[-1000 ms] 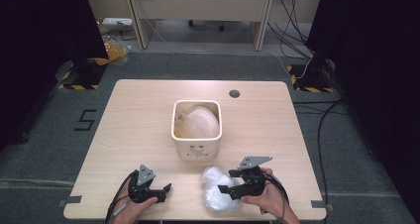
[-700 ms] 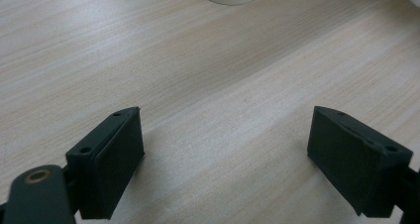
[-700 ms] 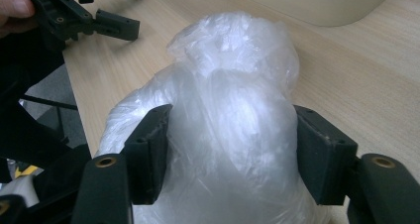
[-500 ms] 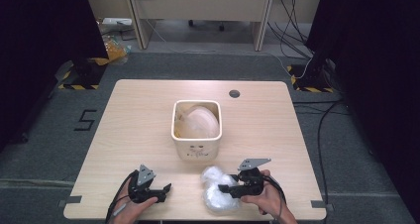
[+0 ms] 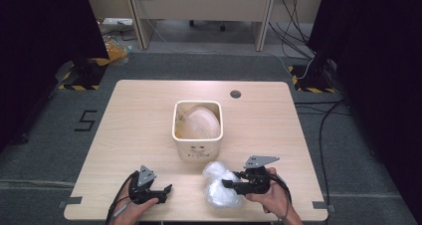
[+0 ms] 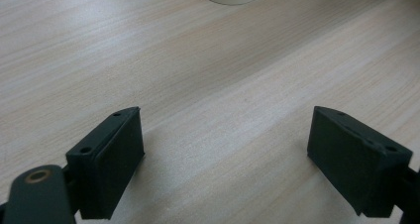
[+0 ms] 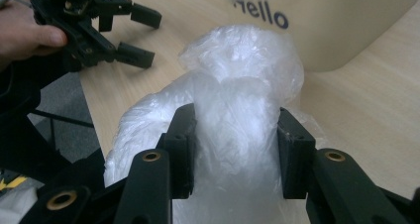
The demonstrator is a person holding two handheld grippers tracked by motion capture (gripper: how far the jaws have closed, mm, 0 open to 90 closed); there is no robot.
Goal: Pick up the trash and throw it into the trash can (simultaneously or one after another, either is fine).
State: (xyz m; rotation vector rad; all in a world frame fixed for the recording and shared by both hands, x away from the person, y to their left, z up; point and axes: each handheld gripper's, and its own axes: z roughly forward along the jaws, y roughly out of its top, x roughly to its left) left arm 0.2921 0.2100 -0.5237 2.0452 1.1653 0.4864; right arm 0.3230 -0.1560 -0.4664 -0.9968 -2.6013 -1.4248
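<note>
Right hand-held gripper: jaws just closing, pinching crumpled plastic bag.
Left hand-held gripper: released, over bare bench.
Risk: thin film may slip free or tear when lifted toward bin.

The high view looks forward and down from above the person's side, taking in the whole table. Each gripper view rides low and close: the left faces bare tabletop, the right the crumpled plastic bag and bin, both shared with the high view.
</note>
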